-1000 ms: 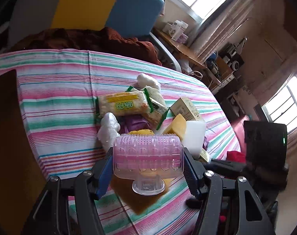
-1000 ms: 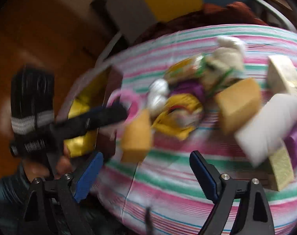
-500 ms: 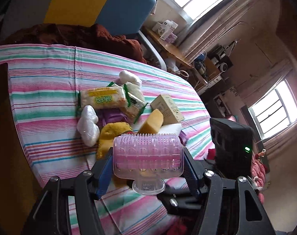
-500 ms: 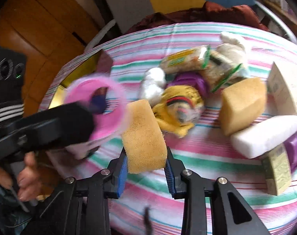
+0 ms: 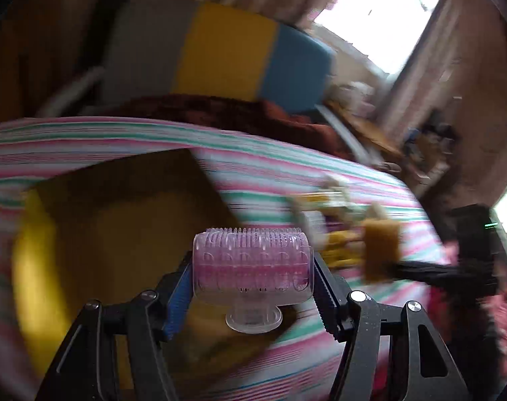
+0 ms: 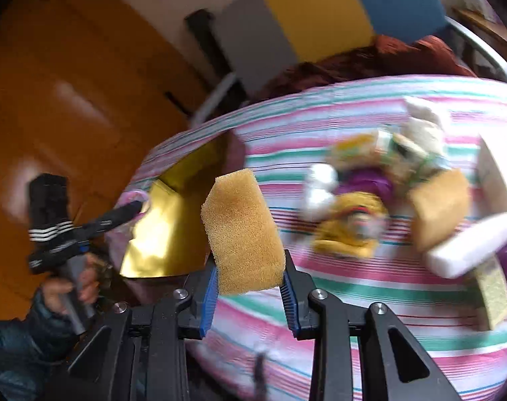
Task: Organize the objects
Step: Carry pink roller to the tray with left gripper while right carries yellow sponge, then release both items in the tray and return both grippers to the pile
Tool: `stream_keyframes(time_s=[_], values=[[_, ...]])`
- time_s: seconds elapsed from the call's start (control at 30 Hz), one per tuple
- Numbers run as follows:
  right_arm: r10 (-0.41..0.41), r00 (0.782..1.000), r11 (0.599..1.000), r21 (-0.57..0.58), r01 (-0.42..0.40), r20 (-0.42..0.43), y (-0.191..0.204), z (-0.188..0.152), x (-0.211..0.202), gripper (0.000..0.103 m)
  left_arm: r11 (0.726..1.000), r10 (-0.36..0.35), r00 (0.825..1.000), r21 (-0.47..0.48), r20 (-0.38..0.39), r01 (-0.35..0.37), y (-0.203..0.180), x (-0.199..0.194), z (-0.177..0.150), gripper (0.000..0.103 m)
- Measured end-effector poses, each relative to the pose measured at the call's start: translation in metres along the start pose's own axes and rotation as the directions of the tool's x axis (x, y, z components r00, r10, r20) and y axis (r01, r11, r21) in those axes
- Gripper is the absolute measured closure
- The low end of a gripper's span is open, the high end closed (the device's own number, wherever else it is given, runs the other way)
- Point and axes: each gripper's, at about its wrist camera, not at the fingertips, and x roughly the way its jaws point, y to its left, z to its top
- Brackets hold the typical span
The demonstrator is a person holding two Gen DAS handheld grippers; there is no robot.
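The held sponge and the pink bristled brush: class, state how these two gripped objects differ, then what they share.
The sponge is an opaque, porous yellow-brown block; the pink brush is translucent plastic with rows of bristles. The sponge sits in the right gripper; the brush, with its round knob, in the left gripper. Both are clamped between blue-padded fingers above the striped cloth.

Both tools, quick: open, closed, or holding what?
Left tool: closed on the pink bristled roller.
Right tool: closed on the yellow sponge.

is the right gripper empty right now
No, the right gripper is shut on a tan rectangular foam sponge, held upright between its blue-padded fingers above the striped tablecloth.
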Motion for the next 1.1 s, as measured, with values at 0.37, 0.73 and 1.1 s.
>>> stream_keyframes(time_s=[0.37, 0.73, 1.1], values=[[0.042, 0.978, 0.980, -0.182, -0.080, -0.203, 0.117, 0.007, 0.118, 0.070, 0.950, 0.301, 0.953, -0.085, -0.026, -0.302, 0.096, -0.028, -0.059, 0.037], [-0.007, 0.946, 0.980, -0.189, -0.058, -0.325, 0.139, -0.008, 0.183, 0.049, 0.939, 0.317, 0.948, -0.133, -0.017, -0.317, 0.117, -0.041, -0.077, 0.027], [-0.189, 0.970, 0.959, -0.244, 0.148, -0.154, 0.140, 0.001, 0.155, 0.036, 0.927, 0.360, 0.930, -0.142, 0.079, -0.347, 0.102, -0.056, -0.058, 0.011]])
